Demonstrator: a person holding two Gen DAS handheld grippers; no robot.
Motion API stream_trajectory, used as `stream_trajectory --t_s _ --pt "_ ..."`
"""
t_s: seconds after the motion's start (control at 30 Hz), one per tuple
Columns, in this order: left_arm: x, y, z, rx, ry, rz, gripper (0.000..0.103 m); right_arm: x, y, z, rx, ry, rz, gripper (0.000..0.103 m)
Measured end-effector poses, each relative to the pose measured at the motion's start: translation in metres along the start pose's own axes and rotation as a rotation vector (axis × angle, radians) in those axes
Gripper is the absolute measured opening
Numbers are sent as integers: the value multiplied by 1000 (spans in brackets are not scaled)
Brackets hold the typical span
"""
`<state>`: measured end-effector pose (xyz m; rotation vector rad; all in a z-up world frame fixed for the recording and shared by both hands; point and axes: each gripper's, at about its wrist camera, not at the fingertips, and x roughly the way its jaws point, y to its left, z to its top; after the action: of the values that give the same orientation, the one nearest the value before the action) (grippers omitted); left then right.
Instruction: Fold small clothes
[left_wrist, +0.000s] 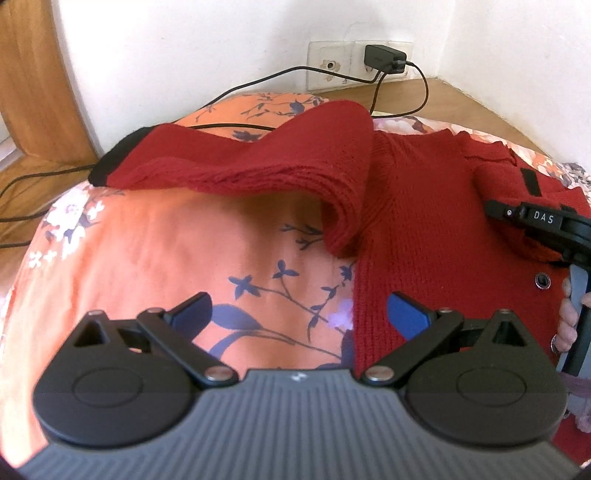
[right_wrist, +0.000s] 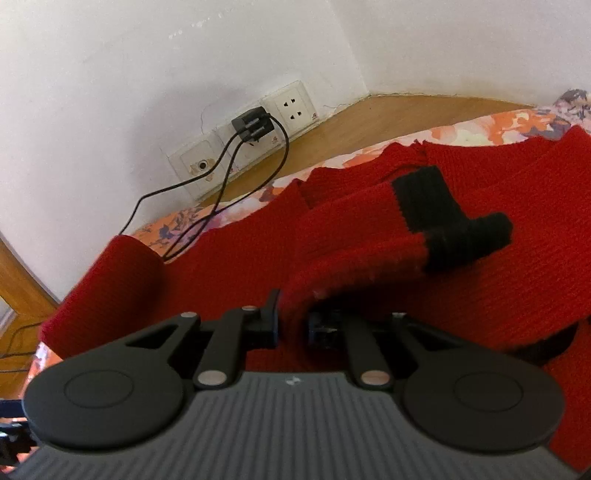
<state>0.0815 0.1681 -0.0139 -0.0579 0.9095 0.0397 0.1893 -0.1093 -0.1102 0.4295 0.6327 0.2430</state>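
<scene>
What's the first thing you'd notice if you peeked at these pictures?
The big red knitted sweater spread on the orange flowered bedspread grabs the eye first, with one black-cuffed sleeve stretched out to the side. The right tool is pinching a fold of the red knit, while the left tool hangs open above the bedspread beside the sweater's edge. Behind, a black charger sits plugged into the white wall.
</scene>
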Motion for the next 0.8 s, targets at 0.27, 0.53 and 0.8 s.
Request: stream_trajectory --t_s 0.27,0.53,0.8 --pt "-6 -8 4 44 -30 -27 103 -56 14 -2 29 16 28 57" --pt "-11 -37 12 107 -55 -86 103 -121 -1 0 79 16 -35 58" --pt "-17 -82 21 193 -81 -151 103 -171 -36 13 153 -13 -105 62"
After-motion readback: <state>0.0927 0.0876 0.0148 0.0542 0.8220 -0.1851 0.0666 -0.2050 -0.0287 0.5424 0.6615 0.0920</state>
